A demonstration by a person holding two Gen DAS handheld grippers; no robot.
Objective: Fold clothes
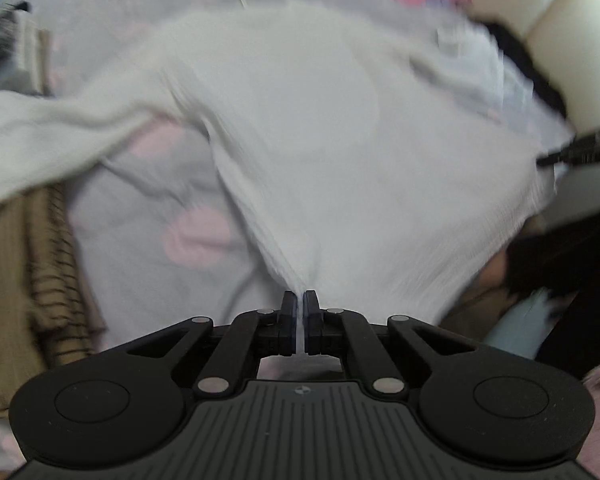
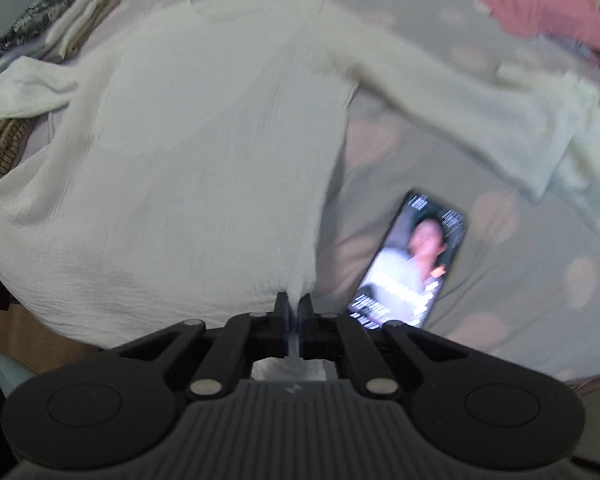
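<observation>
Both grippers, left point(image 1: 299, 300) and right point(image 2: 294, 304), are pinched shut on the hem of the white top point(image 2: 204, 140), lifting it off the bed point(image 2: 480, 280), probably to fold it upward.

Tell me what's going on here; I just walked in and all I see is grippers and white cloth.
A person is folding laundry on a bed with a handheld gripper in each hand. The left gripper and the right gripper are each shut on the hem of a white long-sleeved top, which is spread over the grey bedsheet, sleeves out. A lit phone lies beside it, and folded clothes are stacked at the far corner.
</observation>
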